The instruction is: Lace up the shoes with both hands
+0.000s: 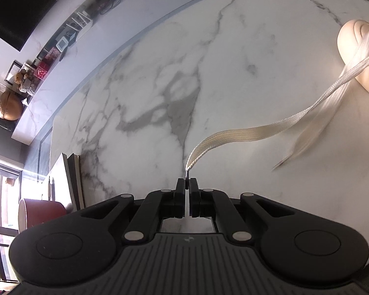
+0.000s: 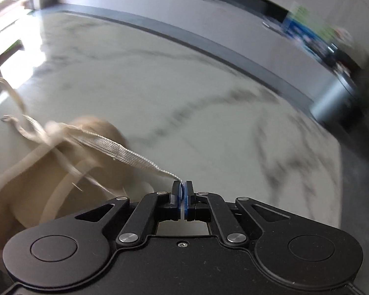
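The left gripper (image 1: 187, 180) has its jaws pressed together on the thin tip of one lace end (image 1: 233, 135). That flat cream lace runs away toward 2 o'clock, up to the shoe (image 1: 354, 49), which sits at the far edge of the left view at about 2 o'clock. A second strand beside it is blurred, so I cannot tell where it goes.

The right gripper (image 2: 182, 188) pinches the other lace end (image 2: 125, 148) tight between its blue pads. This lace goes off toward 10 o'clock to the tan shoe (image 2: 37, 177), which lies near the gripper at about 9 o'clock in the right view. The right view is smeared, so the eyelets and any knot are too fuzzy to read.

Both the shoe and the grippers are over a white marble table (image 1: 160, 98).

It looks like the step in hand is pulling the two lace ends apart to make the lacing snug. Next, I think both ends must be pulled evenly, not too hard, so the shoe does not slide. Then the ends need to be crossed over the shoe.
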Demonstrator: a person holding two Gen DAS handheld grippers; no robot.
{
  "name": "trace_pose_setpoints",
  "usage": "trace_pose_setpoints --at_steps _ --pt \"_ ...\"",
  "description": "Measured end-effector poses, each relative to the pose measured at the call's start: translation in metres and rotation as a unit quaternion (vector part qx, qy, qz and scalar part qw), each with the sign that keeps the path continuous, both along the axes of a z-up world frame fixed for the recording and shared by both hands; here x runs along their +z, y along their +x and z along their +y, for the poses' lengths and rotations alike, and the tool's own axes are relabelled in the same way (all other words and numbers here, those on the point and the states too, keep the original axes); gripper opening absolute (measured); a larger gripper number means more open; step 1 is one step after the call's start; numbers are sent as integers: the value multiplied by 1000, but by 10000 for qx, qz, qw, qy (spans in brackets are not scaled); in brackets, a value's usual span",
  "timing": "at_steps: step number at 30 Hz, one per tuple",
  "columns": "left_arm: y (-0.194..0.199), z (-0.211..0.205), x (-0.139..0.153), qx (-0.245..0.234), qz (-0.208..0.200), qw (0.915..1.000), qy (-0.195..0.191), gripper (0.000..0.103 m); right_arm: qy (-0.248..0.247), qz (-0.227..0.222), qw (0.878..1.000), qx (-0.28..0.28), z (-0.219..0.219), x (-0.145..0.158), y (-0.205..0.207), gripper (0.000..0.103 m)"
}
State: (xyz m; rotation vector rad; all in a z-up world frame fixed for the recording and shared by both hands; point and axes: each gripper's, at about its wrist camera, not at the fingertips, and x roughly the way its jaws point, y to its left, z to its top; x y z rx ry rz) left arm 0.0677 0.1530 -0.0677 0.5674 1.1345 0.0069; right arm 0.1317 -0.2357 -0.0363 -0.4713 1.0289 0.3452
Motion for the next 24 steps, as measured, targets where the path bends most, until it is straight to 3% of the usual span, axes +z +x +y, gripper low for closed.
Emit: trace_pose_setpoints --at_steps 7,14,16,17,18,21,24 --pt "-3 -1 0 12 30 10000 48 2 -257 373 9982 -385 -39 -21 -14 1" --pt "-3 -2 -2 0 45 10000 80 2 -142 953 9908 -949 -70 -40 -14 3" --pt "-3 -5 -1 -49 36 10000 68 2 -201 1067 9896 -947 -72 -47 -17 7" --pt "-4 -7 -1 -85 29 9999 50 2 -253 1131 9891 -904 -71 -49 -18 17" --pt "-4 -8 -1 -125 21 9999 27 2 -269 1076 9902 -844 -68 -48 -20 23" --pt "-3 -13 1 -208 -23 9998 -63 2 -210 933 9929 -710 -63 -40 -21 24" --pt "-1 -17 4 -254 -89 9995 -176 2 397 543 9975 -230 -50 -11 -22 25"
